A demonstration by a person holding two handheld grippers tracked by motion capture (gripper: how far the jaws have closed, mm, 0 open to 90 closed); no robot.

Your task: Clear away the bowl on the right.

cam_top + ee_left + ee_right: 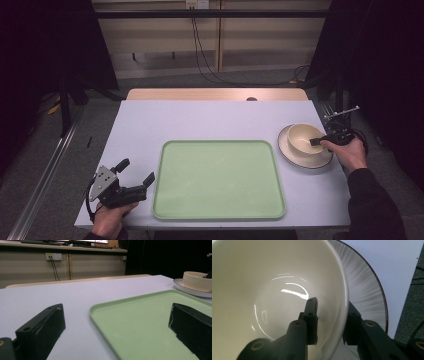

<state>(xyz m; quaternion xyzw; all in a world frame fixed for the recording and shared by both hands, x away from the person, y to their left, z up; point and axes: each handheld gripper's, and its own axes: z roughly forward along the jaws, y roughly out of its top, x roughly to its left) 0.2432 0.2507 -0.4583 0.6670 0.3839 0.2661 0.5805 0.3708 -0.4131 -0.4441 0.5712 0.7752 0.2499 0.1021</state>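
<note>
The right gripper (329,322) has its jaws pinching the wall of a cream bowl (303,138) that sits on a plate (325,161) right of the green tray (218,178), not yet lifted, while the left gripper (136,172) rests spread wide and empty left of the tray.

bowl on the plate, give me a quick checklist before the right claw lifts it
1. Right claw straddles the wall of the bowl, one jaw inside, one outside: ok.
2. Pads pressing firmly on the wall: cannot tell.
3. Bowl is empty: ok.
4. Bowl sits on the plate, which may shift on lifting: cannot tell.
5. Green tray bare for a landing: ok.
6. Left claw open, beside the tray, out of the way: ok.
</note>
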